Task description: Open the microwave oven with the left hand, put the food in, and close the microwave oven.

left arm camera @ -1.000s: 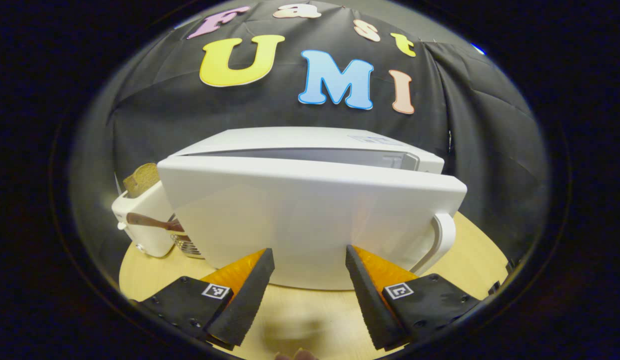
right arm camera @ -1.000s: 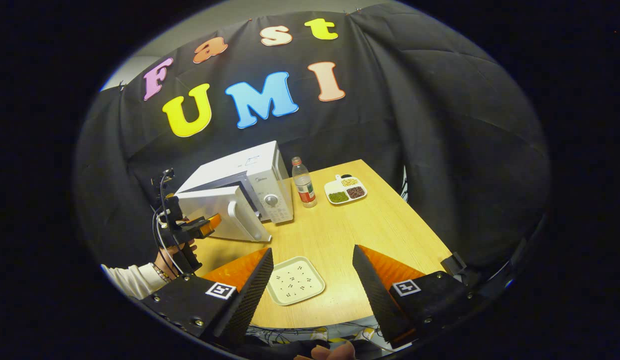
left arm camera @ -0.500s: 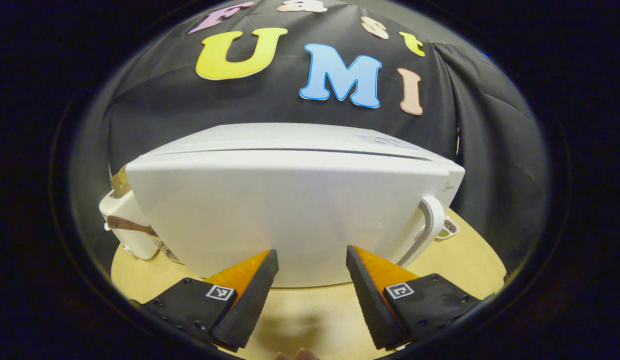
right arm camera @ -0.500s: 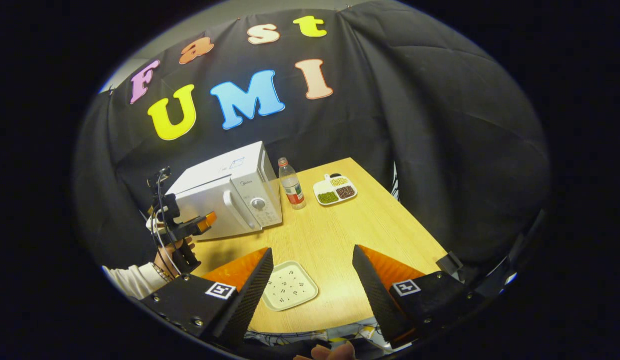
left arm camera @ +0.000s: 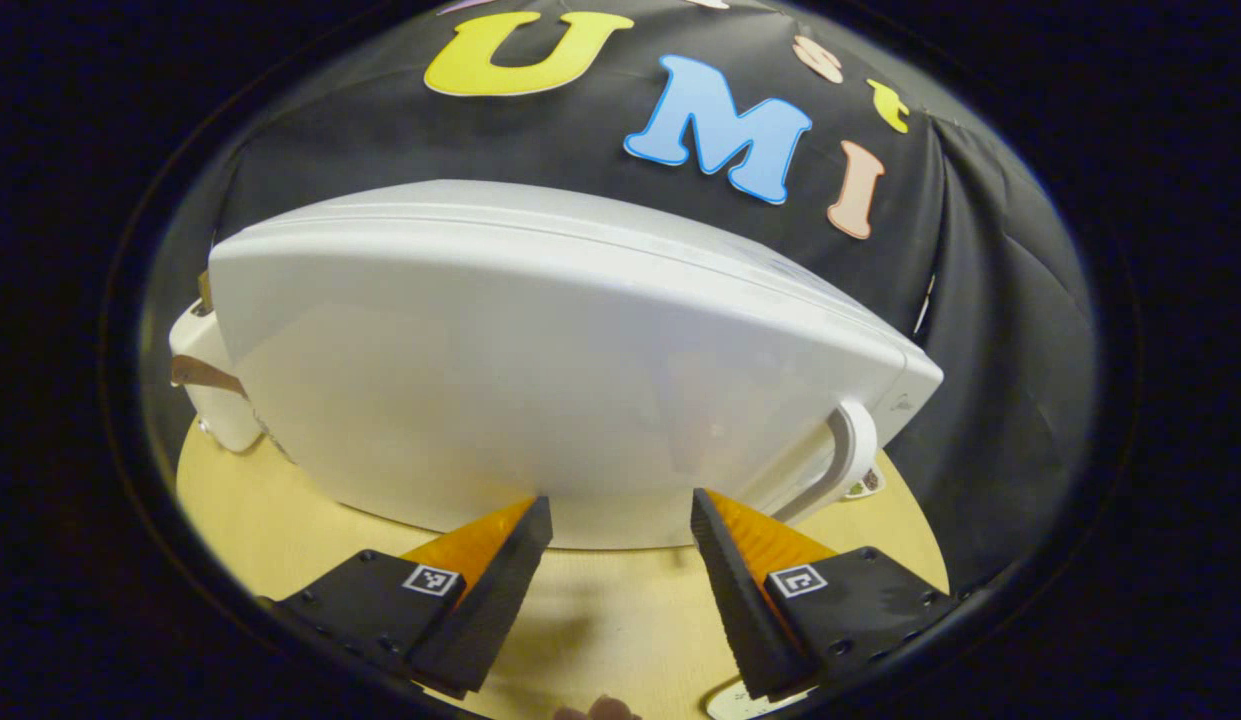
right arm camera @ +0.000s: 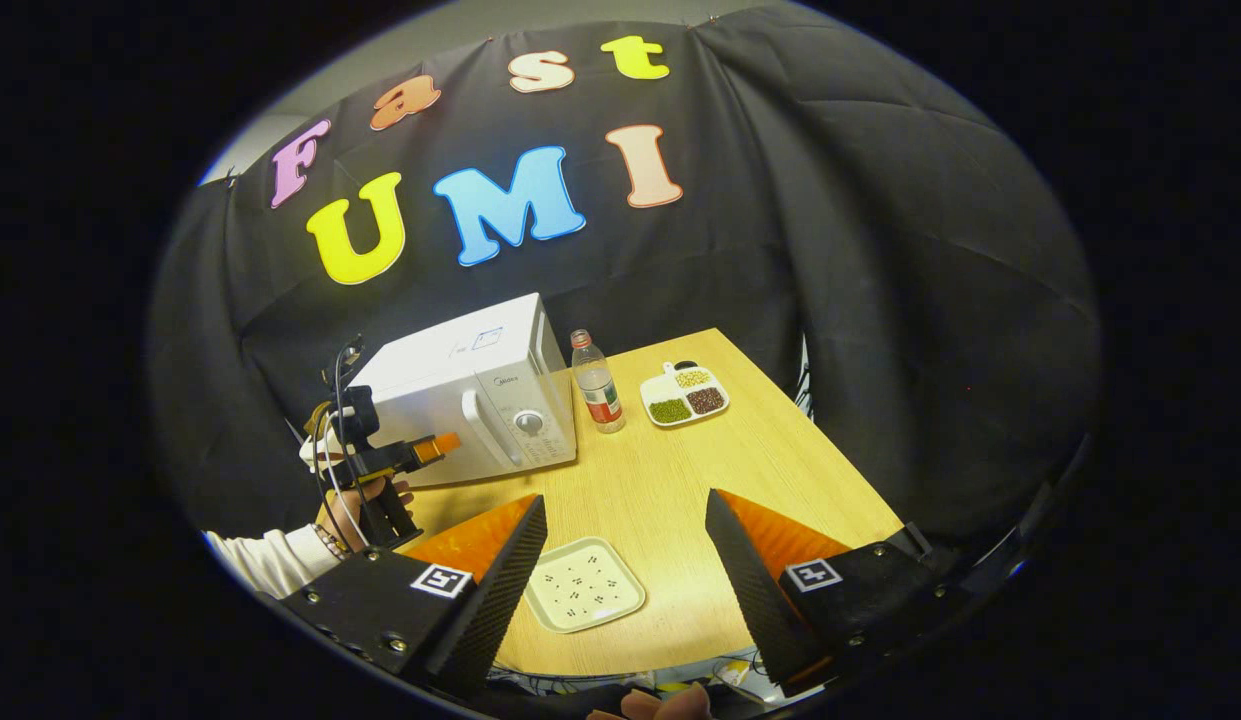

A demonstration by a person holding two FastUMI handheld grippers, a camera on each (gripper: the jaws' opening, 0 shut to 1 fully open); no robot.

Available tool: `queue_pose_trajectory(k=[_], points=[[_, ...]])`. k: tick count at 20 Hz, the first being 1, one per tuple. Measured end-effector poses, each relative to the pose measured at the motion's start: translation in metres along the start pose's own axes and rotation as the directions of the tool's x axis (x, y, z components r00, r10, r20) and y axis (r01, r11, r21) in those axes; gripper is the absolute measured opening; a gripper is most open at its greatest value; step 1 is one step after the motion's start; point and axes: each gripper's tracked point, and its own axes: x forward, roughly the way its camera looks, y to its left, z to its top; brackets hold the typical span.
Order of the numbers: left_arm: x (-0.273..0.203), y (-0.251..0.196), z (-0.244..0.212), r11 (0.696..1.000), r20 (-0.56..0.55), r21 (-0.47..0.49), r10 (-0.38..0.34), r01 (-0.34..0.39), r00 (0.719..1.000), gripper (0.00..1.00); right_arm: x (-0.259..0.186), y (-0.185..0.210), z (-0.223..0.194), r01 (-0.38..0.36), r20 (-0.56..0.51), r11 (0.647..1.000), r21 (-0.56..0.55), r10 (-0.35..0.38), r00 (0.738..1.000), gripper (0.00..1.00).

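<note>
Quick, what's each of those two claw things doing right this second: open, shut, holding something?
Left gripper: open, holding nothing, tips right at the microwave door.
Right gripper: open, holding nothing, above the square plate.

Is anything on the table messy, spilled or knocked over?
Nothing stands out. The microwave door is shut flush, the bottle stands upright beside it, and the divided dish keeps its beans in their sections. The square plate lies flat near the front edge of the table.
</note>
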Motion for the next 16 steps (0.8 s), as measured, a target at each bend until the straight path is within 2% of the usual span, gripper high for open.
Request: queue_pose_trajectory(k=[2, 3, 4, 6, 8, 9, 11, 12, 13, 16], points=[[-0.017, -0.005, -0.019, 1.0, -0.042, -0.019, -0.008, 0.007, 0.999, 0.96, -0.007, -0.002, 0.004, -0.01, 0.022, 1.0, 0.014, 0.01, 1.0, 0.98], [-0.031, -0.007, -0.03, 0.999, -0.058, -0.043, -0.014, 0.012, 0.998, 0.93, -0.012, -0.007, 0.007, -0.003, 0.037, 1.0, 0.011, 0.002, 0.999, 0.98], [-0.048, -0.006, -0.04, 0.999, -0.068, -0.051, -0.015, 0.011, 0.998, 1.0, -0.018, -0.015, 0.013, 0.004, 0.059, 1.0, 0.006, -0.005, 0.998, 0.98], [-0.087, -0.009, -0.048, 0.999, -0.068, -0.036, -0.005, 0.002, 0.998, 0.97, -0.029, -0.03, 0.025, 0.013, 0.104, 1.0, -0.002, -0.013, 0.994, 0.98], [-0.128, -0.024, -0.038, 1.0, -0.029, -0.004, -0.005, 0.005, 1.0, 0.97, -0.041, -0.047, 0.032, 0.005, 0.138, 1.0, -0.006, -0.004, 0.99, 0.98], [-0.151, -0.036, -0.029, 1.0, 0.002, 0.02, -0.006, 0.006, 1.0, 1.0, -0.049, -0.053, 0.039, -0.01, 0.159, 1.0, -0.006, 0.011, 0.987, 0.98], [-0.205, -0.065, -0.004, 0.997, 0.096, 0.079, -0.008, 0.001, 0.995, 0.92, -0.064, -0.064, 0.056, -0.047, 0.217, 0.999, -0.013, 0.049, 0.975, 0.98], [-0.234, -0.081, 0.006, 0.994, 0.145, 0.111, -0.003, -0.013, 0.989, 0.96, -0.071, -0.069, 0.062, -0.063, 0.231, 0.998, -0.02, 0.066, 0.971, 0.98], [-0.263, -0.098, 0.016, 0.991, 0.185, 0.131, 0.003, -0.028, 0.983, 0.92, -0.078, -0.072, 0.061, -0.081, 0.229, 0.996, -0.026, 0.085, 0.97, 0.98], [-0.338, -0.16, 0.022, 0.992, 0.27, 0.125, -0.03, -0.004, 0.962, 0.99, -0.101, -0.077, 0.074, -0.138, 0.267, 0.988, -0.067, 0.151, 0.952, 0.98]])
